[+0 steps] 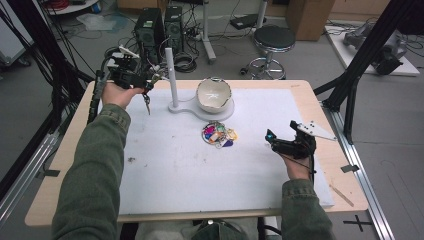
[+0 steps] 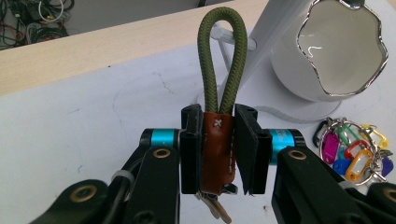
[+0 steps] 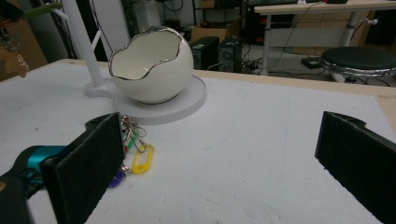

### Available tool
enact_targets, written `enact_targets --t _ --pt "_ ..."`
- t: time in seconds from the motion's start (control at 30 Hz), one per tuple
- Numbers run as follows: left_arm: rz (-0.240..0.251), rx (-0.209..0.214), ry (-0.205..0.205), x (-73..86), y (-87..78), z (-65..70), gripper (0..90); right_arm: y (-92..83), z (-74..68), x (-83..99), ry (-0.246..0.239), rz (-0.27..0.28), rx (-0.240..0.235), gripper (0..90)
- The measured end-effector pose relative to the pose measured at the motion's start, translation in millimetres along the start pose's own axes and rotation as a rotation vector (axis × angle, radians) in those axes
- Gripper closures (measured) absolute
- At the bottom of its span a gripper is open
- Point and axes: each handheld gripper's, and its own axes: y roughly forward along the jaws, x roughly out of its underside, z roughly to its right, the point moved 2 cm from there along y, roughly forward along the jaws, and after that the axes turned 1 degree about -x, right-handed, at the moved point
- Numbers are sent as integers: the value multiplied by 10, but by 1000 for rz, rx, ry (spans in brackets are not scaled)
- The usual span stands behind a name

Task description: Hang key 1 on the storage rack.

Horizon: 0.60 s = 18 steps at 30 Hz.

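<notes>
Keychain [image 2: 218, 140] between left tongs [image 2: 219, 149]

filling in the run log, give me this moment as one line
left tool: shut on keychain | loop: near stand peg | right tool: open, nothing held | key tags: on mat

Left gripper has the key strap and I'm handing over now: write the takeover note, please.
Left gripper: shut on the brown leather tab of the key strap, its olive cord loop pointing at the white stand's peg; keys hang below.
Right gripper: open, holding nothing, resting on the white mat at its right side.
Egg-shaped bowl sits on the stand's base; bunch of coloured key tags lies in front of it.
Done: strap picked up and brought near the stand.
Left: loop not yet over the peg; probably hang it, then release.
</notes>
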Motion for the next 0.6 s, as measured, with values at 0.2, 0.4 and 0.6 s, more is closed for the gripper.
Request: enact_targets --t 0.2,0.4,0.6 --pt "-12 13 19 11 97 80 726 3 2 2 -1 -3 0 5" --pt "-28 17 32 23 198 128 725 3 11 1 -3 -2 0 5" --pt "-39 18 42 37 260 147 724 15 19 5 -9 -5 1 5"
